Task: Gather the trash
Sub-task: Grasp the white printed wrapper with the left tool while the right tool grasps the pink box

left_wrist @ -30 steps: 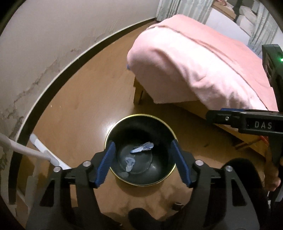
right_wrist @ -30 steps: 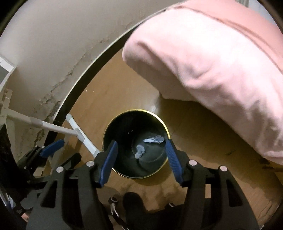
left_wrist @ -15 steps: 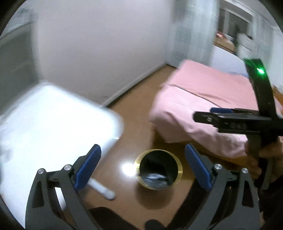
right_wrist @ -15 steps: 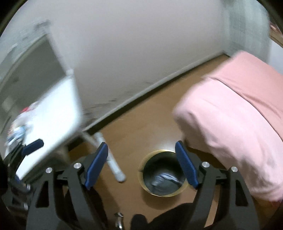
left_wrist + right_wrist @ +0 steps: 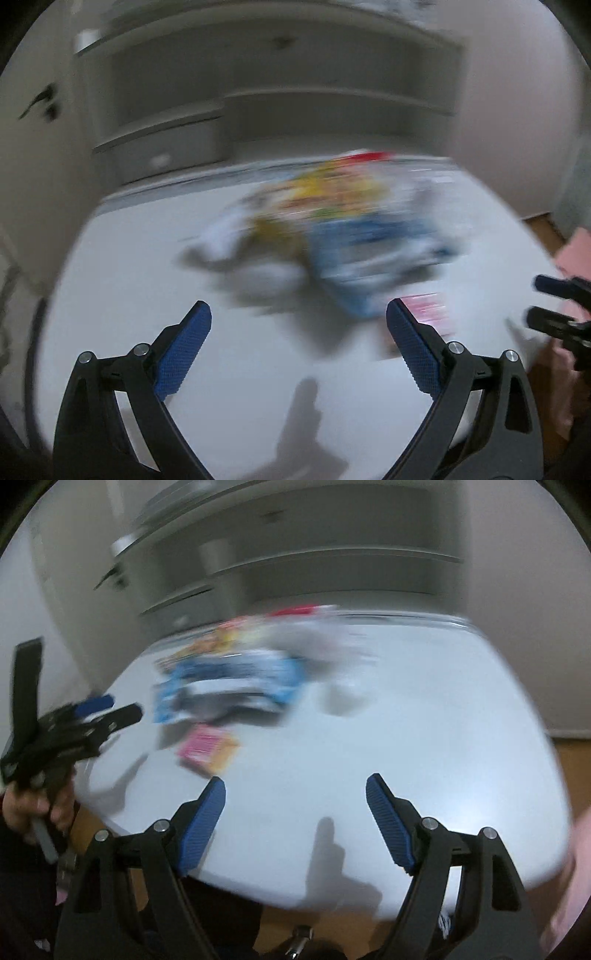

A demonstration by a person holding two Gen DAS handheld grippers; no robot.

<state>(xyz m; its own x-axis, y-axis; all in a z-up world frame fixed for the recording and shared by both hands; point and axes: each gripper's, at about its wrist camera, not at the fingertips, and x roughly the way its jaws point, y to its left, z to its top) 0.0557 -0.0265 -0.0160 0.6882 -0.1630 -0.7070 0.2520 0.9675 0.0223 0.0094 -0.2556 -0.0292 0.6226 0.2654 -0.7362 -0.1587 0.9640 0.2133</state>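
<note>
White worktop [image 5: 122, 295] under both tools; frames heavily motion-blurred. Landmark: blue wrapper [image 5: 369, 251], large, lying mid-worktop, long axis roughly across the view. Left of it: white crumpled scrap [image 5: 225, 236]. Behind it: yellow-red wrapper [image 5: 340, 184]. Just in front of it, nearer the tools: pink packet [image 5: 207, 749], small, flat. Count as judged through blur: four trash items, two tools. Left hand-held gripper [image 5: 298, 343]: wide, empty, blue wrapper ahead and slightly right. Right hand-held gripper [image 5: 295, 819]: wide, empty, pink packet ahead-left, blue wrapper beyond. Judged nearer to pink packet: right; exact margin not determinable.
</note>
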